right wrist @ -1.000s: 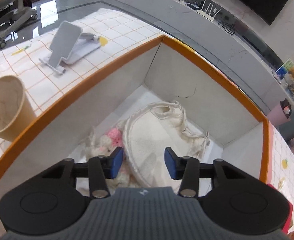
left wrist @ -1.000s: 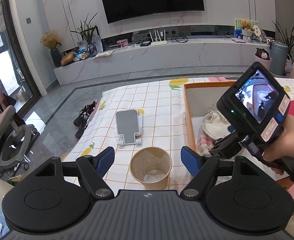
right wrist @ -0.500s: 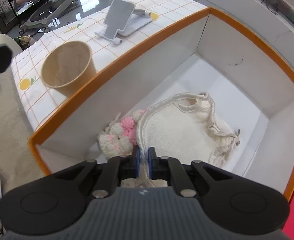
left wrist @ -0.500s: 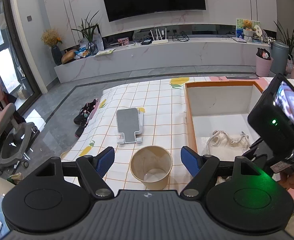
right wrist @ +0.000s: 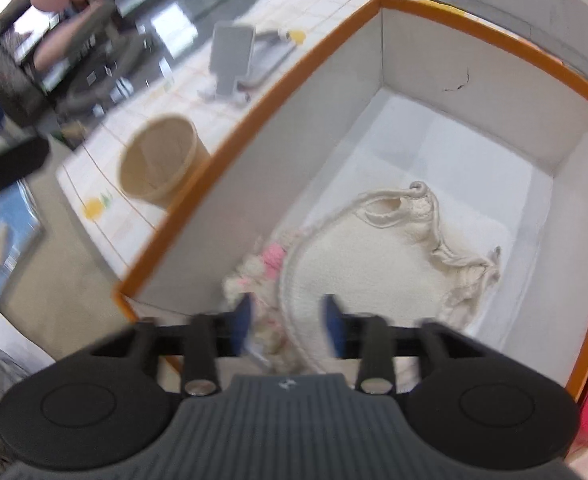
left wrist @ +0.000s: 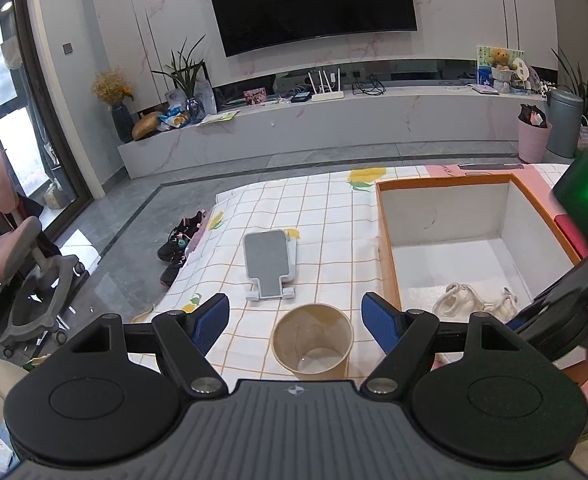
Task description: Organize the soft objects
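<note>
1. Left wrist view: your left gripper [left wrist: 296, 320] hangs low over the checked cloth of the bench [left wrist: 326, 216], its jaws spread wide and holding nothing. The paper cup [left wrist: 313, 340] stands upright between the two blue pads, at 6 o'clock in the picture, touched by neither. My guess is that you park this hand here so it is ready for the cup while the other hand works.

2. Also in this view, the grey phone stand [left wrist: 270, 266] lies just past the cup at 12 o'clock from it. The orange-rimmed box [left wrist: 386, 248] sits at 3 o'clock, and the cream knitted bag [left wrist: 460, 302] lies on its floor near the front wall. Your right gripper's body reaches in from the right edge.

3. Right wrist view: the picture is motion-blurred. Your right gripper [right wrist: 287, 326] points down into the box [right wrist: 277, 84] with its jaws parted to a middling gap and gripping nothing that I can make out. The bag [right wrist: 374, 256] lies flat on the box floor, its edge running between the pads.

4. The pink-and-white plush toy [right wrist: 259, 270] sits at 9 o'clock from the bag, pressed against the near box wall. Both soft things rest inside the box, which looks like the collecting place for this task.
</note>
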A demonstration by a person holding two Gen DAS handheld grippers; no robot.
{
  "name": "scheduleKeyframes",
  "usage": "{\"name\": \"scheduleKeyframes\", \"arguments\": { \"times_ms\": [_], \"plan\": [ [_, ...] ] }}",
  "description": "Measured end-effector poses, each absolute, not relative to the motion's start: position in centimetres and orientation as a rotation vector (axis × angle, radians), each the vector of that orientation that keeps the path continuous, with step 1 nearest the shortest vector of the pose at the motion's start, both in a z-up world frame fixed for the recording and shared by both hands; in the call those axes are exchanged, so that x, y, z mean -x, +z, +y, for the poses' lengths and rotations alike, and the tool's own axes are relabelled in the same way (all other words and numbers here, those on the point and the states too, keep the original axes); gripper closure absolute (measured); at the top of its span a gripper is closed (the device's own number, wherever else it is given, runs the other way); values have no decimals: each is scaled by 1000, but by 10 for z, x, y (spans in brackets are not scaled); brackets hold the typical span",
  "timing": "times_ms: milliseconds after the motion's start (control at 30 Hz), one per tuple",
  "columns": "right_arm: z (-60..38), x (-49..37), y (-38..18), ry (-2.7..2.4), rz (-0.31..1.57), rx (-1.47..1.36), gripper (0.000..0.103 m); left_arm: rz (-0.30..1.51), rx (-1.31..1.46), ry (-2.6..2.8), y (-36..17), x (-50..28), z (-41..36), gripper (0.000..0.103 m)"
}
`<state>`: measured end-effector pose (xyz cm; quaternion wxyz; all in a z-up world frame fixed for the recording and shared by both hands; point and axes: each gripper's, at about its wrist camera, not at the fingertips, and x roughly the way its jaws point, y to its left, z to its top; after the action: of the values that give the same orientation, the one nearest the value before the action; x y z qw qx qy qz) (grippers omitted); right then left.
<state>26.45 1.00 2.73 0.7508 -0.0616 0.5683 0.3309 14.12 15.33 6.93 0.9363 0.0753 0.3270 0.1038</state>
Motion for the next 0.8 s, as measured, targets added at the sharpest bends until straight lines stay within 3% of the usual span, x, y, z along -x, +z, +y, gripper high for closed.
{"name": "scheduleKeyframes", "arguments": {
  "times_ms": [533, 567, 633, 800],
  "plan": [
    [-46, -222, 132, 709, 994, 76, 46, 529, -207, 188, 106, -112, 111, 14],
    [-54, -218, 137, 701, 979, 77, 45, 531, -194, 178, 107, -111, 108, 14],
    [-71, -210, 146, 674, 953, 79, 31, 534, -170, 141, 108, -108, 99, 14],
    [-128, -187, 162, 599, 895, 75, 31, 527, -175, 24, 109, -102, 70, 14]
  ]
}}
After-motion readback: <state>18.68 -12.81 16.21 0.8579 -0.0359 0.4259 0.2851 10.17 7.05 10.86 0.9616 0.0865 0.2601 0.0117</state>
